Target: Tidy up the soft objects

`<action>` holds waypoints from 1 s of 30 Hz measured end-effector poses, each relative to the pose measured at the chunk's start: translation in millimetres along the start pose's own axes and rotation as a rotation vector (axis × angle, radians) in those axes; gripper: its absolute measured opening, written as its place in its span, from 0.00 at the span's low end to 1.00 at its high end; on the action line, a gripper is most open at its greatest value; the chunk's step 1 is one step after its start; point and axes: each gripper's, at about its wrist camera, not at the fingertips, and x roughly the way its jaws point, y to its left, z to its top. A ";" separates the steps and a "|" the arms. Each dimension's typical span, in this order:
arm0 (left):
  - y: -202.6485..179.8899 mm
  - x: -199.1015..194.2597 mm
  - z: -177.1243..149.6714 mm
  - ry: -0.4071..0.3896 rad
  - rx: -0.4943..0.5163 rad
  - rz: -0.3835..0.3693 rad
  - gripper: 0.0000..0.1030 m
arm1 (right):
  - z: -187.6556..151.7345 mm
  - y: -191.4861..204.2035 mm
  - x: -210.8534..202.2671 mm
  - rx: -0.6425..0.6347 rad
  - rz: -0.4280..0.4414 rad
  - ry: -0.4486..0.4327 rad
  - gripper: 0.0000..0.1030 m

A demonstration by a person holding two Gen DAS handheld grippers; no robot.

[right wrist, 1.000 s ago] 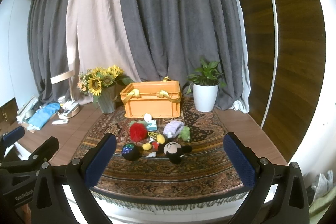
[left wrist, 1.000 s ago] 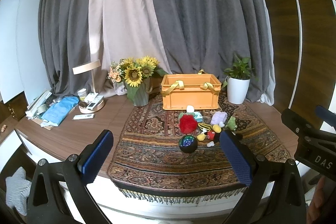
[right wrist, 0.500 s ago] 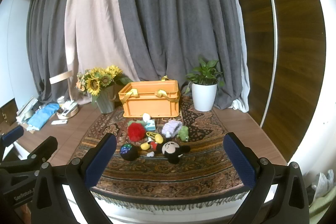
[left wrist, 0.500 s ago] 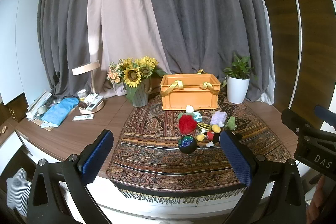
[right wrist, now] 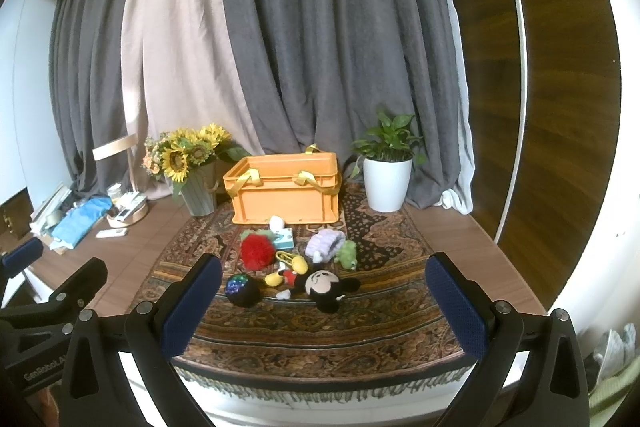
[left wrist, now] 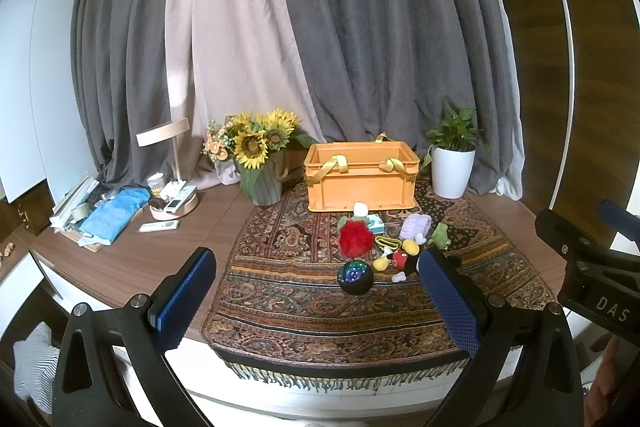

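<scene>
Several soft toys lie on a patterned rug [right wrist: 360, 323] in front of an orange crate [right wrist: 286, 193] with yellow handles: a red fluffy ball [right wrist: 257, 250], a dark sparkly ball [right wrist: 242, 290], a Mickey plush [right wrist: 320, 285], a lilac plush [right wrist: 324, 245] and a green frog [right wrist: 347, 253]. They also show in the left wrist view: the crate [left wrist: 360, 177], the red ball [left wrist: 355, 237], the dark ball [left wrist: 355, 275]. My left gripper [left wrist: 316, 301] and right gripper [right wrist: 324, 307] are both open and empty, held at the table's near edge, well short of the toys.
A sunflower vase [left wrist: 262, 163] stands left of the crate and a white potted plant [left wrist: 454, 163] to its right. A lamp, remotes and a blue cloth [left wrist: 116, 209] lie at the far left. Curtains hang behind. A wood wall panel is at the right.
Both grippers have moved slightly closer to the table; the toys look a little larger. Nothing on the rug has moved.
</scene>
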 end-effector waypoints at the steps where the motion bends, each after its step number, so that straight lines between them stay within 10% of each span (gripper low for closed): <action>1: -0.5 0.2 0.5 0.000 0.001 -0.001 1.00 | -0.1 -1.1 -0.3 0.001 0.000 0.000 1.00; 30: -8.5 30.8 -6.7 0.047 0.017 -0.009 1.00 | -8.9 -5.8 32.8 0.006 -0.013 0.068 1.00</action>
